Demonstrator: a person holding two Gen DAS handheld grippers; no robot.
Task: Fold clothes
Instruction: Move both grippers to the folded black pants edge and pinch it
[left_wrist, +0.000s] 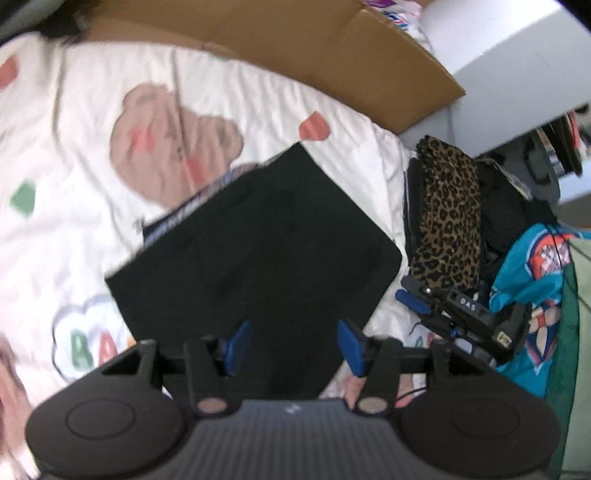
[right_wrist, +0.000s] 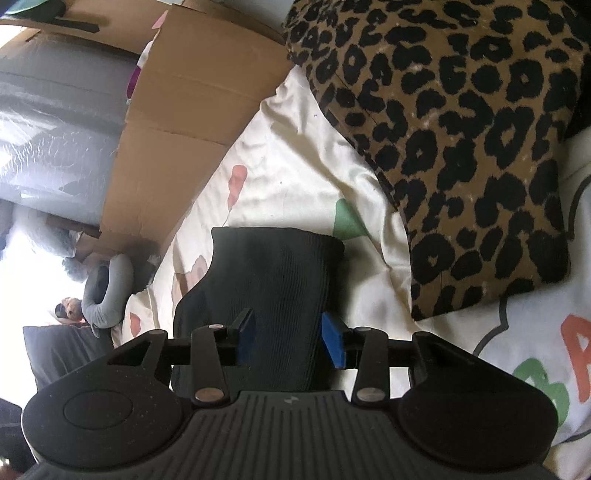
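A cream bedsheet (left_wrist: 92, 122) printed with bears and coloured shapes covers the bed, with a cardboard box (left_wrist: 325, 55) along its far edge. On the sheet lies a black garment (left_wrist: 258, 251), already a flat, roughly square packet with straight edges. Just beyond its right side sits a folded leopard-print garment (left_wrist: 448, 218) on top of a stack of dark clothes.

The left gripper (left_wrist: 293, 341) hovers over the near edge of the black packet, jaws spread and holding nothing. The right gripper (right_wrist: 286, 334) is low at the packet's right edge, its jaws also spread, with black ribbed cloth between them; whether the pads touch it is hard to tell from this close, blurred view.

The black piece looks folded or nearly so. This fits either a last fold still to come or the packet being ready to join the stack.
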